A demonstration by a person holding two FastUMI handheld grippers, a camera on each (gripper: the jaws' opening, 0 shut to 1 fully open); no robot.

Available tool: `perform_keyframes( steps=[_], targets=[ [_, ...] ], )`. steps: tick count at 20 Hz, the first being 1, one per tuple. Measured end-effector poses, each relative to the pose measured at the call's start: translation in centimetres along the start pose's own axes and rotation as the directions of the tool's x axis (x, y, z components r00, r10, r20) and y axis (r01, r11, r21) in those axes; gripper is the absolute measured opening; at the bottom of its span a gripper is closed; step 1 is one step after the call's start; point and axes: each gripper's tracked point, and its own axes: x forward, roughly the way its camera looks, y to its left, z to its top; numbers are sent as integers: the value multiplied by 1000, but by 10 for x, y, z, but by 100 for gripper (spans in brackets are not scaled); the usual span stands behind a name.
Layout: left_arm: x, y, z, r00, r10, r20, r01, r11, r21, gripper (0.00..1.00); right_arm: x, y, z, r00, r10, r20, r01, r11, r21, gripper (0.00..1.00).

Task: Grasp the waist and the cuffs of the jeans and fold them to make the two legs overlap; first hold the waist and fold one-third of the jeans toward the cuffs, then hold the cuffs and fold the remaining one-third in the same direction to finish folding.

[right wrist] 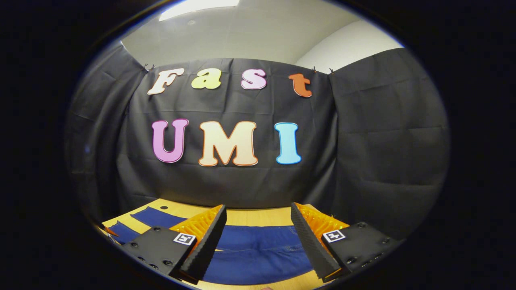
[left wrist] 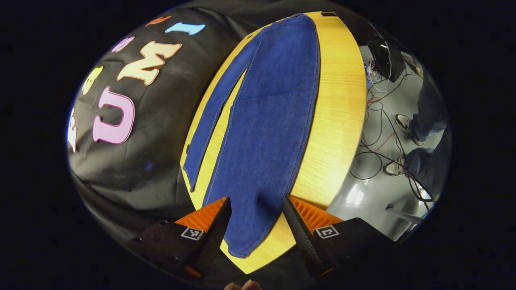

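Blue jeans (left wrist: 266,121) lie flat along the wooden table (left wrist: 338,121), their two legs spread apart in a narrow V with bare wood between them. In the left gripper view my left gripper (left wrist: 256,205) hovers open above the near leg's cuff end, fingers either side of the cloth and apart from it. In the right gripper view my right gripper (right wrist: 258,229) is open above the jeans (right wrist: 258,251), at what looks like the waist end, with nothing between its fingers.
The table's edge (left wrist: 318,201) drops to a grey floor with tangled cables (left wrist: 379,121) and a dark box (left wrist: 383,52) at the right. A person's legs and shoes (left wrist: 419,121) stand there. Black cloth walls close the table's far side (right wrist: 258,181).
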Motion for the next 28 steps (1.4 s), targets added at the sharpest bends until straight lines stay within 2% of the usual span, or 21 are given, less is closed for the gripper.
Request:
perform_keyframes(
  steps=[2,3,6,7,9,11,13,15,16,17,19,21,24,28],
  targets=[
    [11,9,4,1000,2,12,-2,1000,5,85,-4,-2,0,1000,-18,4,18,1000,-10,100],
    [16,13,6,1000,4,17,-5,1000,16,85,-6,-3,-1,1000,-24,5,24,1000,-15,96],
    [28,18,13,999,-15,47,13,999,50,84,-10,-2,-5,999,-35,1,35,999,-21,96],
    [33,20,14,998,-32,52,29,998,52,77,-11,-1,-6,999,-40,0,40,999,-20,96],
    [42,16,13,992,-108,58,108,994,9,66,-13,-1,-6,999,-48,1,48,999,-17,96],
    [44,7,15,984,-167,63,170,985,-37,44,-16,1,-5,999,-53,8,53,999,-13,96],
    [42,1,17,976,-211,52,212,977,-30,20,-19,-1,-2,998,-61,25,62,998,-22,97],
    [41,-2,15,977,-212,31,214,975,-62,9,-21,-8,-6,997,-68,21,69,997,-41,100],
    [40,1,16,981,-191,19,192,979,-74,13,-22,-14,-9,997,-74,16,75,996,-55,100],
    [42,1,15,985,-175,8,175,981,-81,1,-22,-24,-11,996,-83,12,84,994,-76,98],
    [40,0,16,991,-136,-11,135,990,-49,0,-21,-48,-20,996,-90,-3,88,985,-150,98],
    [39,0,15,992,-121,-25,121,993,-2,0,-16,-77,-35,996,-87,-36,75,960,-270,99],
    [41,0,14,992,-118,-42,118,993,-12,0,-7,-127,-64,992,-80,-95,27,883,-468,100],
    [40,0,15,992,-83,-93,84,996,9,0,7,-169,-132,971,-65,-229,-90,791,-605,100]
  ],
)
